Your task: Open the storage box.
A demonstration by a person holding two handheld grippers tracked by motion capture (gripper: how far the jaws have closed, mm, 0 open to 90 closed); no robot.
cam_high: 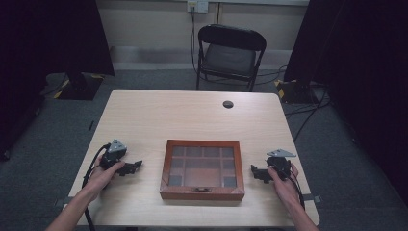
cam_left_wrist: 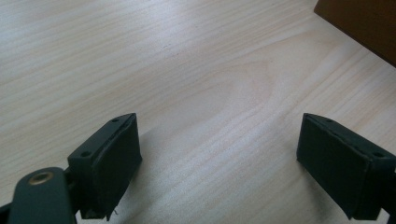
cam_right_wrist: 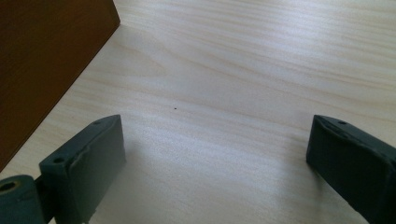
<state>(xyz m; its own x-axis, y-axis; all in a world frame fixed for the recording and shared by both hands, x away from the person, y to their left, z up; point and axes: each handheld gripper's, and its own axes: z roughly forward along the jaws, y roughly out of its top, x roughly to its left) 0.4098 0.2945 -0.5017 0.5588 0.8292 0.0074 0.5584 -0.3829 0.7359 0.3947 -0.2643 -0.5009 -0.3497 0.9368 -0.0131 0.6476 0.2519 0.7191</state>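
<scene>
Your left gripper [cam_high: 126,166] rests low over the table [cam_high: 159,113] with its jaws spread wide and nothing between them; in the left gripper view only bare pale wood lies between the two black pads [cam_left_wrist: 109,161]. The wooden box [cam_high: 202,169] sits just off to that gripper's inner side, near but not touching, and one dark brown corner of it [cam_left_wrist: 362,23] shows ahead and to the right of the jaws.

Your right gripper [cam_high: 263,172] is in the same pose on the other side of the box: jaws standing wide apart, gripping nothing, with plain tabletop between the pads [cam_right_wrist: 91,161]. In the right gripper view the box's brown side wall [cam_right_wrist: 44,65] rises ahead and to the left of the jaws, close by but clear of them.

The box lies between your two grippers, its glass-panelled lid down and its clasp on the edge facing you. Beyond the table's far edge stands a black folding chair [cam_high: 231,53].
</scene>
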